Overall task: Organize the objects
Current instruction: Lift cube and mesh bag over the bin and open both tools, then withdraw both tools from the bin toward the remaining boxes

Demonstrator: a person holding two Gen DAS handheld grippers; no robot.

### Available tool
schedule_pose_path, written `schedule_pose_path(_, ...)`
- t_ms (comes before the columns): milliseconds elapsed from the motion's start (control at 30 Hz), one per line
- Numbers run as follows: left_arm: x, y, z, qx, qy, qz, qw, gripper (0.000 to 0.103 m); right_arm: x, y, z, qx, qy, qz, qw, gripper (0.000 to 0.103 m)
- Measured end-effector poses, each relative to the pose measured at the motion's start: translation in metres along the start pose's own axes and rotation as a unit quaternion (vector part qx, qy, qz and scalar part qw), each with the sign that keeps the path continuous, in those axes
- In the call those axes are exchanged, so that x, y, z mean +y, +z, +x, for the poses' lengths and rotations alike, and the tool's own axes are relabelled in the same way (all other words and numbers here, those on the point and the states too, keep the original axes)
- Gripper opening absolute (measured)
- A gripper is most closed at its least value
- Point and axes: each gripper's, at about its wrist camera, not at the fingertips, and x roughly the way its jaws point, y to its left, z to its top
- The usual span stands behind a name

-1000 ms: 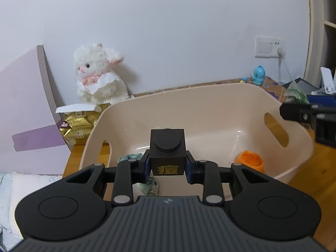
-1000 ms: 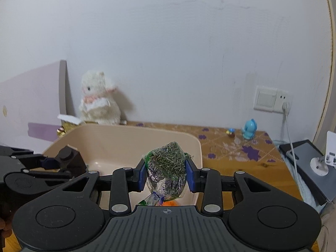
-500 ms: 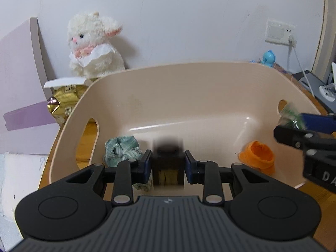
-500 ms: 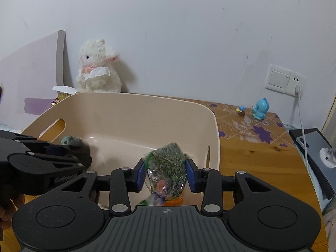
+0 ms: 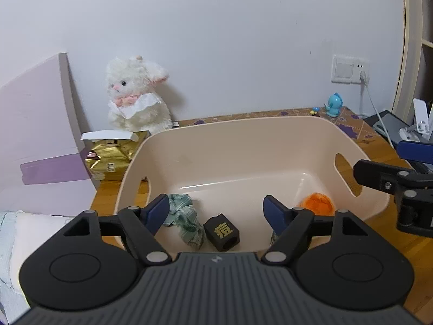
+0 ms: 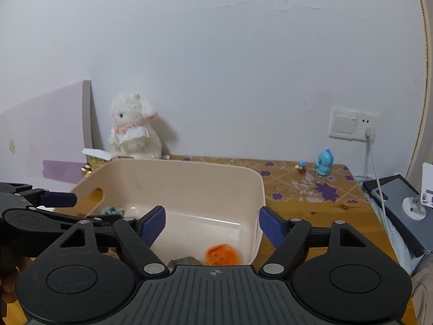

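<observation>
On the left a white bunny toy (image 5: 135, 94) sits by a gold bag (image 5: 109, 159). The left claw (image 5: 216, 212) is wide open and holds nothing. Just below it, in the tub (image 5: 243, 135), lies the black block (image 5: 222, 231), with one gold Chinese sign on it. The right claw (image 6: 211, 226) is wide open too, above an orange thing (image 6: 222, 254).

Glossy plastic tub (image 5: 243, 146), probably cloth rag (image 5: 184, 216), crinkly gold foil packet (image 5: 111, 157).

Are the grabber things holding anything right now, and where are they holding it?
No, nothing. Both the left gripper and right gripper have their jaws wide open. The black block lies loose in the bin.
</observation>
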Motion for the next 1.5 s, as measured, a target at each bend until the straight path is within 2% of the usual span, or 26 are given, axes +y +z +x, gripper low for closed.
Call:
schedule_pose_path(100,0.002,-0.006,-0.017,-0.007,0.005,-0.001,1.0000,0.082,-0.001,0.000,-0.017,-0.008,0.003,0.005,1.000,0.086)
schedule_pose_path(367,0.006,-0.033,-0.046,0.001,0.012,-0.006,0.9999,0.085,0.003,-0.018,-0.052,-0.007,0.002,-0.001,1.000,0.089)
schedule_pose_path(433,0.006,-0.042,-0.052,0.003,0.014,-0.007,0.9999,0.086,0.006,-0.024,-0.057,-0.005,0.001,-0.002,1.000,0.095)
schedule_pose_path(733,0.007,-0.078,-0.061,0.023,0.015,-0.006,0.9996,0.086,0.012,-0.056,-0.068,0.016,-0.001,-0.013,1.000,0.097)
schedule_pose_path(1067,0.005,-0.109,-0.045,0.063,0.010,0.001,0.9980,0.086,0.018,-0.094,-0.046,0.074,0.006,-0.024,0.997,0.097)
schedule_pose_path(1500,0.001,-0.129,0.001,0.116,-0.032,0.002,0.9928,0.086,0.034,-0.130,0.002,0.139,0.006,-0.066,0.988,0.096)
